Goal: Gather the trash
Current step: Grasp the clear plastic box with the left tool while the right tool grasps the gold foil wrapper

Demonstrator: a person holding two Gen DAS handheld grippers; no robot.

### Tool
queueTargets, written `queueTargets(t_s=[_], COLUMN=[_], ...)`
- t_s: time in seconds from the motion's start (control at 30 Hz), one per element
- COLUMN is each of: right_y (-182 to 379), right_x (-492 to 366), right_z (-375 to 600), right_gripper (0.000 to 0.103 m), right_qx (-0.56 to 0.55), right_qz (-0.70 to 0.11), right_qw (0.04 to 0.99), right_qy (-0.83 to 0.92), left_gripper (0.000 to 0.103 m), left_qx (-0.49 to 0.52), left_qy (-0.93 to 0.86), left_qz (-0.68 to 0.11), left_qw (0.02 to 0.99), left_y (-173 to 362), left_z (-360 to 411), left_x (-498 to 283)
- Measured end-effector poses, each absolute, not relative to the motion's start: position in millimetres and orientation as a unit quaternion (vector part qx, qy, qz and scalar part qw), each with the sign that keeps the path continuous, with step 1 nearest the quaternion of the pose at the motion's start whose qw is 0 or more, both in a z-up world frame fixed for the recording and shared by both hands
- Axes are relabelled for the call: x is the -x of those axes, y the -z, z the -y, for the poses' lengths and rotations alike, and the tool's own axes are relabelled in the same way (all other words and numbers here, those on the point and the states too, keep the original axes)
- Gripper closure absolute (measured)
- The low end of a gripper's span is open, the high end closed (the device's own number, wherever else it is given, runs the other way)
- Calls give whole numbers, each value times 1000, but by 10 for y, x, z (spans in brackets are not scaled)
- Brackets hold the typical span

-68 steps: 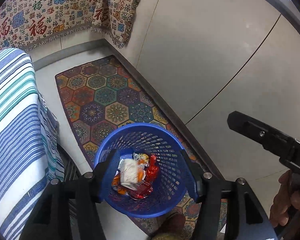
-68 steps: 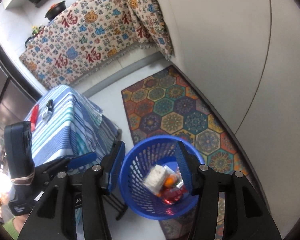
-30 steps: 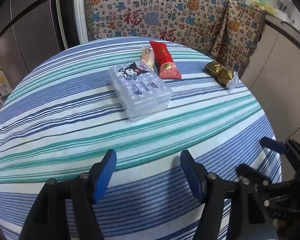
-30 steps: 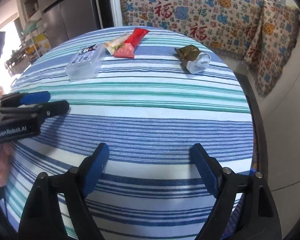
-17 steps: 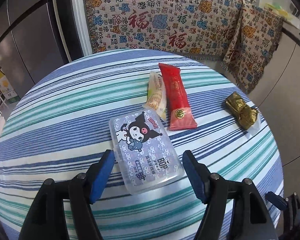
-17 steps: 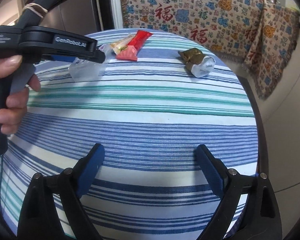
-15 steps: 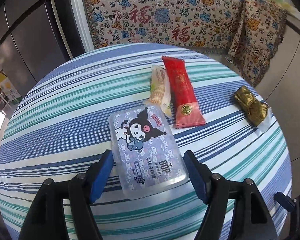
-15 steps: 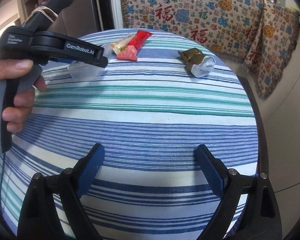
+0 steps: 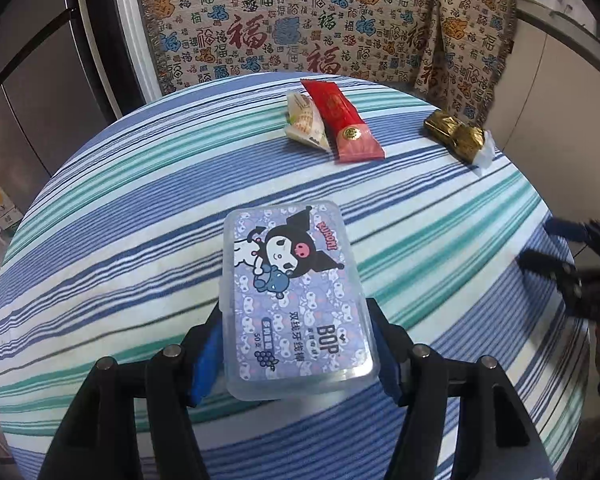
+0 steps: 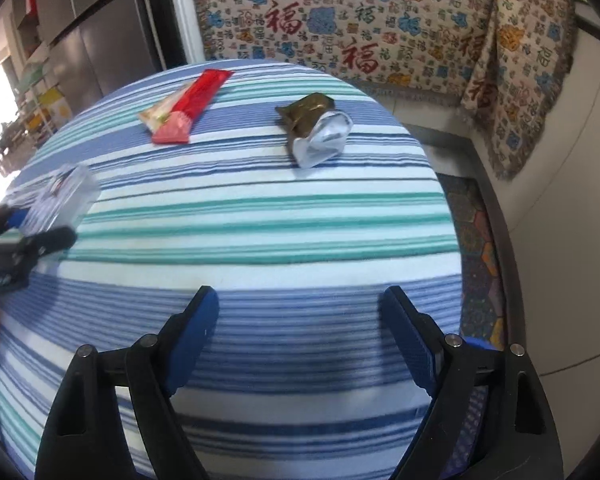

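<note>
A clear plastic box (image 9: 296, 296) with a cartoon lid lies on the striped round table (image 9: 140, 200). My left gripper (image 9: 296, 312) straddles its near half, jaws closing, pads against both long sides. From the right wrist the box (image 10: 66, 192) shows blurred at the left gripper (image 10: 44, 224). Farther back lie a red wrapper (image 9: 342, 120), a cream wrapper (image 9: 304, 122) and a crumpled gold wrapper (image 9: 456, 136). My right gripper (image 10: 300, 294) hovers over bare cloth near the table's edge, jaws closing a little with nothing between them. The gold wrapper (image 10: 312, 120) and red wrapper (image 10: 192, 108) lie ahead of it.
A patterned cloth (image 9: 300, 20) hangs over the counter behind the table. Dark fridge doors (image 9: 28, 80) stand at the left. To the right of the table a hexagon-patterned rug (image 10: 480, 240) lies on the floor beside pale cabinet fronts (image 10: 560, 220).
My left gripper has slid forward so the plastic box now sits between its jaws, which have narrowed onto it. The right gripper has drifted closer to the gold wrapper.
</note>
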State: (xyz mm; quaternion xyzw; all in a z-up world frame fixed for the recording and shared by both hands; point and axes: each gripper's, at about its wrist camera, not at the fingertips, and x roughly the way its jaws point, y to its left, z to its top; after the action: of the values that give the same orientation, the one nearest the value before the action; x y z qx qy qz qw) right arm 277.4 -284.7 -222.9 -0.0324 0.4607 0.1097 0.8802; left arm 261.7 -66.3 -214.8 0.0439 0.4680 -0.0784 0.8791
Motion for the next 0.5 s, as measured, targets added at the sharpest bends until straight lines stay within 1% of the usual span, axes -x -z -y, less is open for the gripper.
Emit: queueTargets(t_s=[0.13,0.17,0.27,0.33,0.4,0.5], right_y=[2217,2214,2178,2123,2109,2123], right_x=[-3209,-3308,-3522,-3607,-3704,-3666], right_z=[2838,2836,2841,2854,2865,2842], right_gripper=[17,19,29,32,72,73], right_qx=[19,13,-8,-23,-41,-48], right_qz=[-465,-464,-459,-444,-444,-449], right_qw=[878,879,882,889,888,886], right_qy=[-107,-106,-108,-107,-110,-111], left_gripper=[37,36,36,36,36,36], left_qx=[-44,-47,-47,-47,-46,-45], left_qy=[85,86,87,89,90,90], left_qz=[-454,-450,-448,-446,-445,-445], left_qw=[886,887,888,889,890,890], left_y=[2149,2151,2155,2157,2160,2163], left_z=[591,594,600,606,606,598], left_x=[-2527,-2525,-2521,-2519,-2517,-2497])
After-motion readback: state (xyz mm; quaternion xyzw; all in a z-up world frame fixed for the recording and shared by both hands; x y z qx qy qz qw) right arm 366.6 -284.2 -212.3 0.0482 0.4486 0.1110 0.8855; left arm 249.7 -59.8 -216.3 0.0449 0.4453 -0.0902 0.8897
